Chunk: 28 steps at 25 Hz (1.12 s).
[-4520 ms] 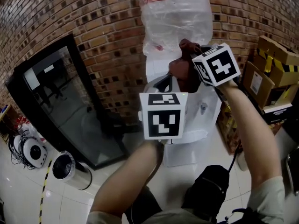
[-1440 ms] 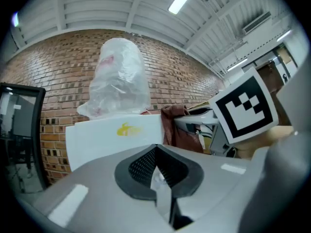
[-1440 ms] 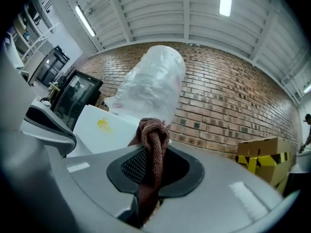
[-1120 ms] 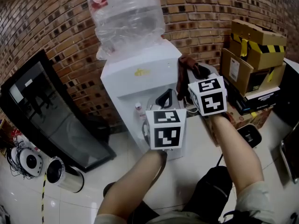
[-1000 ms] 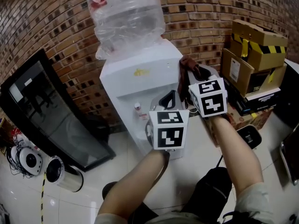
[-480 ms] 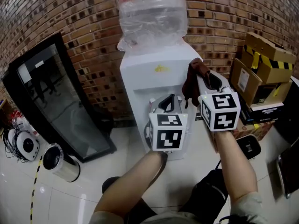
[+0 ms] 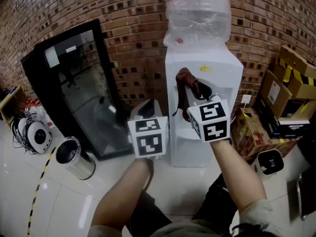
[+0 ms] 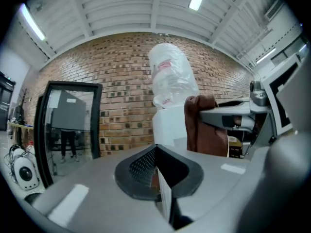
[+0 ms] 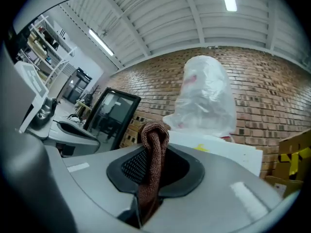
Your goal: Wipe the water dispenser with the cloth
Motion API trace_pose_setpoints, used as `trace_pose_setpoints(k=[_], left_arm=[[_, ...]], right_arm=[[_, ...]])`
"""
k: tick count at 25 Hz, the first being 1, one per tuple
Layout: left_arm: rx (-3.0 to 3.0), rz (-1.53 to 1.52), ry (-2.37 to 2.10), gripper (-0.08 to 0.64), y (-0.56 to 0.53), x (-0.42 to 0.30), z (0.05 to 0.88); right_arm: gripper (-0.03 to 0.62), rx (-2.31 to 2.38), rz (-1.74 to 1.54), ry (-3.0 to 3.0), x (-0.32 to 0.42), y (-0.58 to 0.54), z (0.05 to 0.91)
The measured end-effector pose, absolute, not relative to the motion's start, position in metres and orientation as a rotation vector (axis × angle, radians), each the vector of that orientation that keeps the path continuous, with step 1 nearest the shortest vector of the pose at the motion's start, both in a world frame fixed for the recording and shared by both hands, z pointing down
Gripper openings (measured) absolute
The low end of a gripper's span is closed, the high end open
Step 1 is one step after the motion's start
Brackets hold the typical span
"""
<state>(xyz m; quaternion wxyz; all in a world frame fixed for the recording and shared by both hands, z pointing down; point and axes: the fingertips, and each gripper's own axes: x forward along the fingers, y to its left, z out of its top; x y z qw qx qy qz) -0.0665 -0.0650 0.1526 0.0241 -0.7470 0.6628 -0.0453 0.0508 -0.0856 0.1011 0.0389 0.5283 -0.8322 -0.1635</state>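
Your right tongs (image 9: 155,166) pinch the brown cloth (image 9: 154,144). It stands as a folded strip with its long axis up and down, the rounded fold poking above the tips and the rest hanging below. Your left tongs (image 8: 159,174) are pressed together on nothing, near the right ones. The cloth hangs before the front of the white water dispenser (image 7: 219,85); whether it touches, I cannot tell. An upended clear bottle (image 7: 197,9) sits on top of the dispenser. A steel bin (image 7: 74,158) stands on the floor (image 7: 59,196) to the left, cardboard boxes (image 7: 291,75) to the right.
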Motion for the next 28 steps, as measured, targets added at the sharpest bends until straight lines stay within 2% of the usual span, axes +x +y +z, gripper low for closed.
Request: trace_pose_setpoints(k=[5, 10, 22, 28], left_arm=[[-2.248, -0.152, 2.126, 0.000, -0.051, -0.110, 0.156], [-2.243, -0.167, 2.156, 0.000, -0.051, -0.123, 0.170], [-2.354, -0.199, 2.114, 0.000, -0.079, -0.096, 0.200], [-2.424, -0.197, 1.992, 0.000, -0.089, -0.046, 0.192]], right_arm=[[0.072, 1.481, -0.472, -2.546, -0.015, -0.099, 0.134], [0.074, 1.464, -0.446, -2.455, -0.031, -0.126, 0.166], [0.072, 1.564, -0.372, -2.407, -0.005, -0.145, 0.171], [0.072, 1.677, -0.304, -2.374, 0.050, -0.146, 0.154]])
